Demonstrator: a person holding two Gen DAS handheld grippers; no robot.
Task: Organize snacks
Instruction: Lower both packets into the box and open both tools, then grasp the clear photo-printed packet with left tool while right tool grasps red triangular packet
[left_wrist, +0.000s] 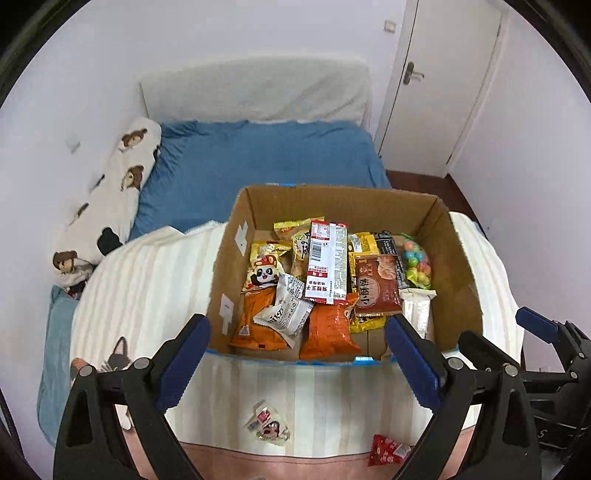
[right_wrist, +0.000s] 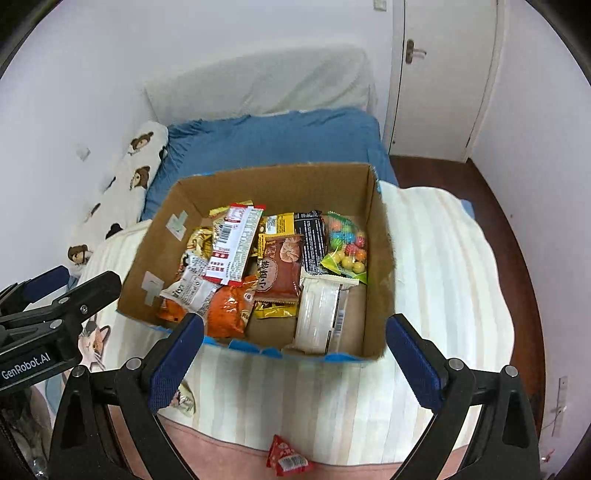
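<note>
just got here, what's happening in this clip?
A person holds two grippers over a bed, sorting snacks into a cardboard box that is already mostly full. Both the left gripper and right gripper are open and empty. Two packets remain on the blanket outside the box: a white one and a red one.

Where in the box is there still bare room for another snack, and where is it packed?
Bare cardboard floor shows in the cardboard box at its near right corner, between the white packet and the right wall. A smaller gap lies below the yellow wrapper. The left half and the back are crowded with overlapping packets.
</note>
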